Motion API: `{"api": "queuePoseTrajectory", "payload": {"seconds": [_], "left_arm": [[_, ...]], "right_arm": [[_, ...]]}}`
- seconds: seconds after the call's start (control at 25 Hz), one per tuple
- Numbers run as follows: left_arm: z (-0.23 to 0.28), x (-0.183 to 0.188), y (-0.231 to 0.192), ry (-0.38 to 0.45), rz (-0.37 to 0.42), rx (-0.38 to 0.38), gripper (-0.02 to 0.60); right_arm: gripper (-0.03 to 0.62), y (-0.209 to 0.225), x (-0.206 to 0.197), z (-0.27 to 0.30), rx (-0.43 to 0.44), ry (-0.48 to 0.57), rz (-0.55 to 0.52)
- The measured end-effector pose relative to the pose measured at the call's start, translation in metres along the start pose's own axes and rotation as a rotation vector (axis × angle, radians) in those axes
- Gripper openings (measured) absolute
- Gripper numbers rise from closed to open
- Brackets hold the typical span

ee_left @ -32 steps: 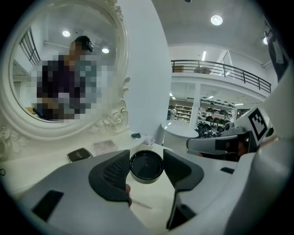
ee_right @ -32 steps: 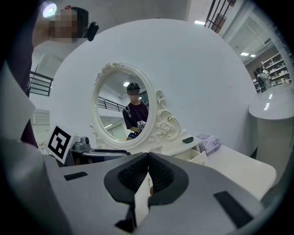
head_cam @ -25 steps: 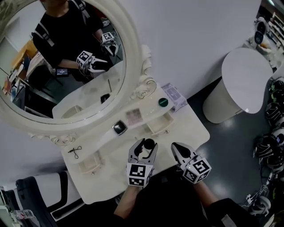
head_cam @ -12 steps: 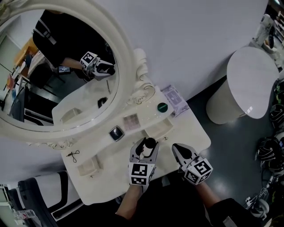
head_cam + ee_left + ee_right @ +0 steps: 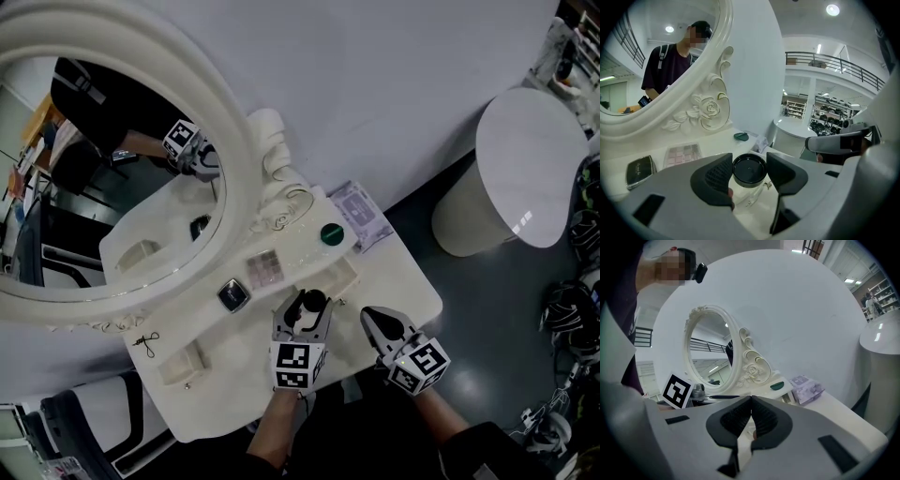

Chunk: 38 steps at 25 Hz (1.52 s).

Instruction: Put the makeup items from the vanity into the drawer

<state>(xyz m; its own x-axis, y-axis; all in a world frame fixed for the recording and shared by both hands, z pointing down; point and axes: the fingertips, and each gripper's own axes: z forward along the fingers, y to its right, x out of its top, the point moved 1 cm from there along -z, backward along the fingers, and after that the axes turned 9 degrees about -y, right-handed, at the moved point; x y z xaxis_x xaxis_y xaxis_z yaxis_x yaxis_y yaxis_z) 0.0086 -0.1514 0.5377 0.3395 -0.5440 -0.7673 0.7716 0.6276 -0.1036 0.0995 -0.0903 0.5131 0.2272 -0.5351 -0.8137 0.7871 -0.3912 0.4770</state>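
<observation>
Black-lidded and clear-bodied, the jar (image 5: 749, 169) sits squarely between the pads of my left tool (image 5: 749, 172), which press on it from both sides, so that tool is clamped on the jar. In the head view the left tool (image 5: 303, 317) is over the front part of the cream counter (image 5: 398, 286), and the jar (image 5: 314, 302) is at the near edge of the open drawer (image 5: 335, 274). I cannot tell whether the jar's base touches anything.

My right tool (image 5: 750, 416) has its jaws pressed together with nothing between them. In the head view the right tool (image 5: 373, 320) is just to the right of the left one, apart from it, over the counter's front edge.

On the raised shelf behind the drawer lie three makeup items in a row. The green compact (image 5: 331, 233) is nearest the right end, the eyeshadow palette (image 5: 263, 269) is in the middle, and the black compact (image 5: 232, 295) is to the left. From the left tool's camera I see the green compact (image 5: 741, 136), the eyeshadow palette (image 5: 683, 153) and the black compact (image 5: 639, 168) in the same order.

An eyelash curler (image 5: 145, 341) lies further left, well apart from the rest. A purple tissue pack (image 5: 361, 212) rests at the counter's back right corner, just beside the green compact. The oval mirror (image 5: 112, 187) stands behind the shelf.
</observation>
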Motion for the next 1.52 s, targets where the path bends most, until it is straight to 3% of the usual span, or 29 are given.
{"api": "queuePoseTrajectory", "payload": {"seconds": [0.76,1.24,1.52], "left_arm": [[0.052,-0.017,-0.003,-0.081,0.024,0.018,0.235],[0.029,-0.011,0.0,-0.033,-0.002,0.021,0.232],[-0.011,-0.007,0.005,0.034,0.002,0.022,0.109]], "right_arm": [[0.023,0.031,-0.003,0.002,-0.015,-0.019,0.028],[0.023,0.02,-0.002,0.003,0.006,-0.016,0.018],[0.023,-0.006,0.009,0.0,0.033,0.012,-0.014]]}}
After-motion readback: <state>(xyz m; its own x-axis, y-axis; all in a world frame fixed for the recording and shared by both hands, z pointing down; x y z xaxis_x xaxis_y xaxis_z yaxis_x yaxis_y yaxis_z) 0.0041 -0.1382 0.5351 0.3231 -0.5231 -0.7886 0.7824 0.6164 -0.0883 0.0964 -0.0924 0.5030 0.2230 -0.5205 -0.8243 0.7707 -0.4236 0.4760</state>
